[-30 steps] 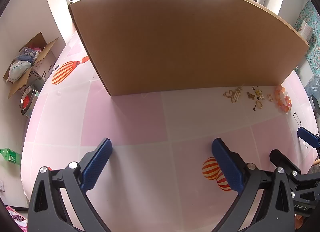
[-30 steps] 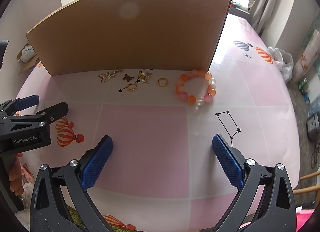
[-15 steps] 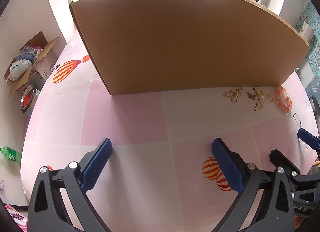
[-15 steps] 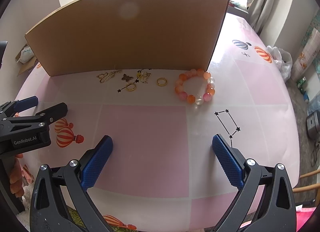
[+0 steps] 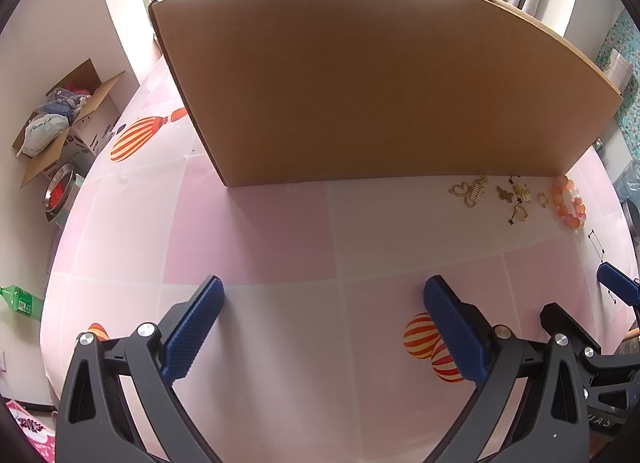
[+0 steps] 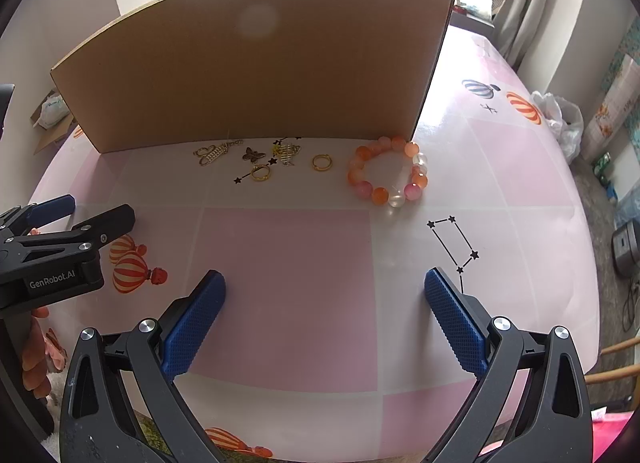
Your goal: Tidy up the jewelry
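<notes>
Two-tone pink checked tablecloth [image 6: 288, 283] fronts a cardboard panel [image 6: 256, 71].

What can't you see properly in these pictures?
- Behind the cardboard board: hidden in both views.
- Little gold charms: too small in the left view to tell shapes.
- Left claw: cut off by the right view's edge.

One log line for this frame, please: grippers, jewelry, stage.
left gripper: open, empty | right gripper: open, empty | orange-pink beaded bracelet and small gold charms: on pink checked tablecloth by brown cardboard box | stage: untouched
</notes>
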A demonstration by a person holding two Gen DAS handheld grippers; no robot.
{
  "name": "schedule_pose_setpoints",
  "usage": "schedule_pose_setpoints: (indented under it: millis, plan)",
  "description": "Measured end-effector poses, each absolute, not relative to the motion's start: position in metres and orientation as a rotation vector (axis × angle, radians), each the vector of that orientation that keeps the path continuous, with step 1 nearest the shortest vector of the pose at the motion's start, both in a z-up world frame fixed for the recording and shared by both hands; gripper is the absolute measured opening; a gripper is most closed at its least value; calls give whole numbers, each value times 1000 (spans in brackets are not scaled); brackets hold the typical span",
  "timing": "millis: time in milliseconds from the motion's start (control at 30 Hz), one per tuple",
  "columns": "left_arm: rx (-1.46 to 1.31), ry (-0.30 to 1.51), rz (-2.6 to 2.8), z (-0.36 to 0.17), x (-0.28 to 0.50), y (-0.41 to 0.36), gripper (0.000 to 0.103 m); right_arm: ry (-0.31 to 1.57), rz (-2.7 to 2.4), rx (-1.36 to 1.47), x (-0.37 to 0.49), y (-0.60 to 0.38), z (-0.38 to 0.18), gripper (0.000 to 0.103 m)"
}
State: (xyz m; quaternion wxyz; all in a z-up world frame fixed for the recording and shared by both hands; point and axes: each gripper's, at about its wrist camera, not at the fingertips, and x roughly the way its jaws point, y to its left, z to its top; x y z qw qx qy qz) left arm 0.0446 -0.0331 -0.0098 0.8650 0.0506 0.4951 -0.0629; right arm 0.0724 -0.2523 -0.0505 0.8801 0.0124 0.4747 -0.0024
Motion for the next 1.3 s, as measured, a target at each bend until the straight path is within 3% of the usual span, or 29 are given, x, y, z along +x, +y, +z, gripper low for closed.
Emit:
schedule_pose_setpoints:
  millis: [767,1300]
  plan:
    - [104,1083,-124,-8,51,-31,99,947,58,-2,59,-247,-49,95]
    - [156,926,-231,-2,31,-25,97,857,174,94,36,-253,-32,95]
